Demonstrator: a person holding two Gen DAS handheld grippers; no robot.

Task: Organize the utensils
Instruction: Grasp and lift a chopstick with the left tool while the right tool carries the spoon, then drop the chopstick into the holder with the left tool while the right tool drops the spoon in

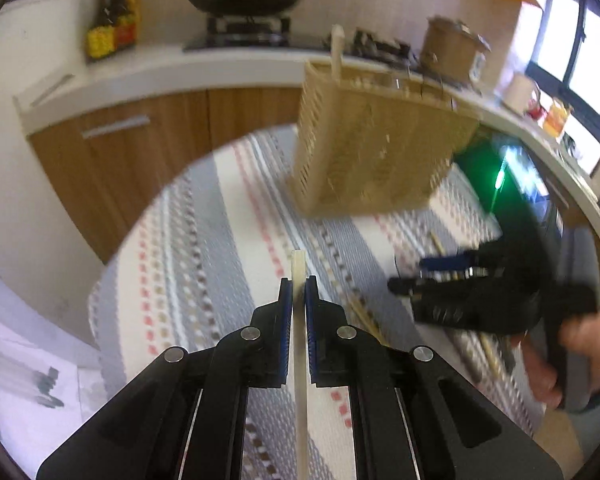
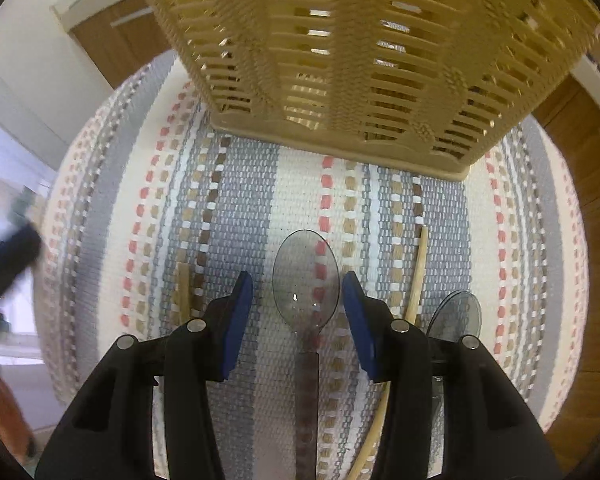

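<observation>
Left side: the left gripper [image 1: 299,292] is closed on a pale chopstick [image 1: 298,268], its blue fingers [image 1: 286,320] pressing both flanks; the stick's tip pokes out just beyond them and its shaft runs back between the arms. It hangs clear of the striped woven mat [image 1: 204,240] covering the table. The beige slotted utensil basket [image 1: 374,148] stands ahead and to the right, with one pale stick already upright at its left corner.

Centre: in the right wrist view a smoky translucent spoon [image 2: 306,280] lies flat on the mat, bowl toward the basket [image 2: 340,60]. The right gripper [image 2: 298,316] straddles it with fingers [image 2: 236,320] parted, neither pad touching; nothing is held.

Right side: a bamboo chopstick [image 2: 418,272] lies just beside the right finger, and a second dark spoon [image 2: 456,316] sits partly hidden behind it.

Assessment: the step in hand appears to be carrying the pale chopstick to the basket while the other hand sets up on the spoon. Recommended: bring the stick upright over the compartment holding its mate before letting go. For the spoon, close on the narrow neck or handle, not the wide bowl, and keep the right finger clear of the bamboo stick.
</observation>
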